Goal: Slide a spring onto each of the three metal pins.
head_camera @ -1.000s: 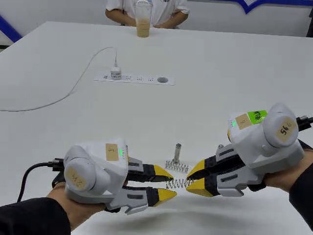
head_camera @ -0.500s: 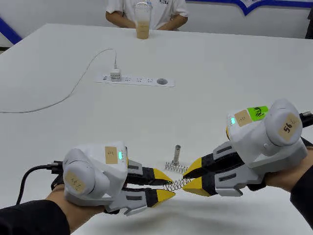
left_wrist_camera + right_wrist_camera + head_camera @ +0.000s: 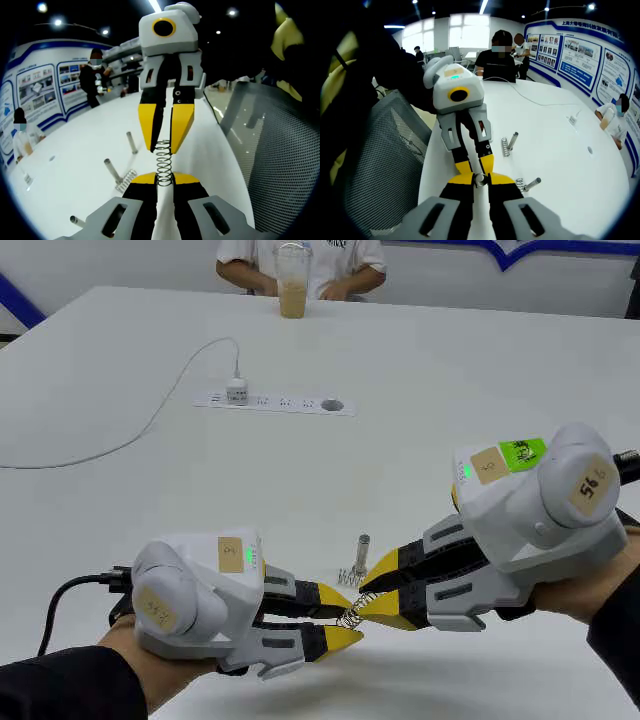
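Your left hand-held gripper (image 3: 343, 618) and right hand-held gripper (image 3: 368, 597) each clench one end of a spring (image 3: 163, 162), its long axis running tip to tip; an upright metal pin (image 3: 361, 552) stands on the worktop (image 3: 420, 440) just beyond, nearer your right

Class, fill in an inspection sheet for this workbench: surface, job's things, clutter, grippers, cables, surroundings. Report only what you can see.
Surface: white table.
Job's things: spring spanning between the two grippers; metal pin upright and bare; loose spring lying by its base; two other pins in the left gripper view.
Clutter: power strip; cup of drink at the far edge.
Grippers: right gripper shut on one end of the spring; left gripper, jaws flank the other end, grip unclear.
Cables: white cable plugged into the power strip; black cable from the left gripper.
Surroundings: person seated opposite; mesh chair; wall posters.
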The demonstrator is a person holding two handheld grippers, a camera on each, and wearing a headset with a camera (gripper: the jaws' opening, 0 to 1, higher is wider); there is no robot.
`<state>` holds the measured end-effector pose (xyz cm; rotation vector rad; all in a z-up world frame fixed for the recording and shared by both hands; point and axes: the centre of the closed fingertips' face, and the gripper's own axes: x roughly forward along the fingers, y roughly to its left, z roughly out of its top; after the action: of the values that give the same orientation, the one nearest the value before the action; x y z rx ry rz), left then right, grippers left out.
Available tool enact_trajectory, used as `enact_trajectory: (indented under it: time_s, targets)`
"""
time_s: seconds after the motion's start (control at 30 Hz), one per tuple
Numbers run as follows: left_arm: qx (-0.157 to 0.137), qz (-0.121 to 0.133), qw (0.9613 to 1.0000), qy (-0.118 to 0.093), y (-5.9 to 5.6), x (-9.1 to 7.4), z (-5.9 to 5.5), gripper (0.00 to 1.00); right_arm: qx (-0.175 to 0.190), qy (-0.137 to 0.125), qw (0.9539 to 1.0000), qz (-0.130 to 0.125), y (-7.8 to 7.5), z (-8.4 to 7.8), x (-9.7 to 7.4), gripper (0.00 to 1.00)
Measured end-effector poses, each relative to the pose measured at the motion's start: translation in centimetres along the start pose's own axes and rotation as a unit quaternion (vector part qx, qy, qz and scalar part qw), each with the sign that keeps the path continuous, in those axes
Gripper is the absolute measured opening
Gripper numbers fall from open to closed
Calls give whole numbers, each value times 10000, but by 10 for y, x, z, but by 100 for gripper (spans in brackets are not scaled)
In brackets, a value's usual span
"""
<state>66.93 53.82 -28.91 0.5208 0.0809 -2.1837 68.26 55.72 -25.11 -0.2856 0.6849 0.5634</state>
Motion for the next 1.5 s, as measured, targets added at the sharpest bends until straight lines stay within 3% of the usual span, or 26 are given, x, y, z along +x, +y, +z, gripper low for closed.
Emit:
enact_trajectory:
  time_s: [0.3,0.73,1.1,1.5]
  targets:
    - [-9,-34,10000,19,-2,1,-2,10,188,262,9995,65,1,-9,2,16]
    - [58,-42,10000,53,-3,4,0,10,-4,810,9966,167,2,-17,12,13]
    - [9,-32,10000,5,-2,5,2,12,-28,869,9961,163,1,-17,10,12]
    - [-245,14,9997,21,-3,-4,-3,26,33,1001,9949,90,-7,-23,0,12]
